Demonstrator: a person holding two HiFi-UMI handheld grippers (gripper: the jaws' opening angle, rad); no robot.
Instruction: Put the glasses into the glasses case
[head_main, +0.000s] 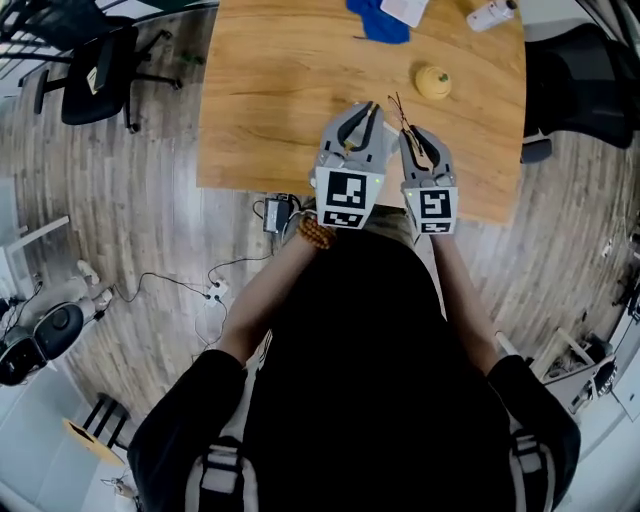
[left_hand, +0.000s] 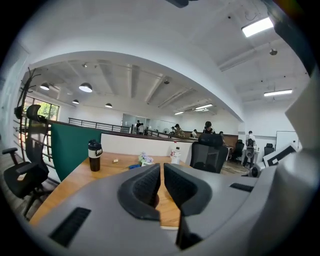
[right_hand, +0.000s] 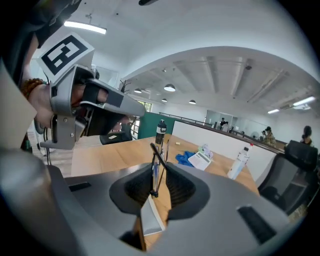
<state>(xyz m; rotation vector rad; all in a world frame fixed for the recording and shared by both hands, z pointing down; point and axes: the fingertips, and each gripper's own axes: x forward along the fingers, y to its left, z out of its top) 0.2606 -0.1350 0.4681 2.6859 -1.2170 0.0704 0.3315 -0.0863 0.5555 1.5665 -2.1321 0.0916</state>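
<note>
Right gripper (right_hand: 159, 176) is closed on the thin dark glasses (right_hand: 154, 167), which stand upright between its jaws; the lenses are hard to make out. Left gripper (left_hand: 162, 172), just beside it, is all but closed and empty. Beyond the right gripper, a yellow rounded object (head_main: 433, 82) on the counter (head_main: 280, 90) cannot be identified.

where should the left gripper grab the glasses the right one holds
Best the thin frame of the glasses where it sticks out past the fingertips of the right gripper; the rest is pinched in its grip. Bring the left gripper in from its own side, jaws across the frame, since the two sit side by side. Its jaws are together, so likely open them first.
</note>
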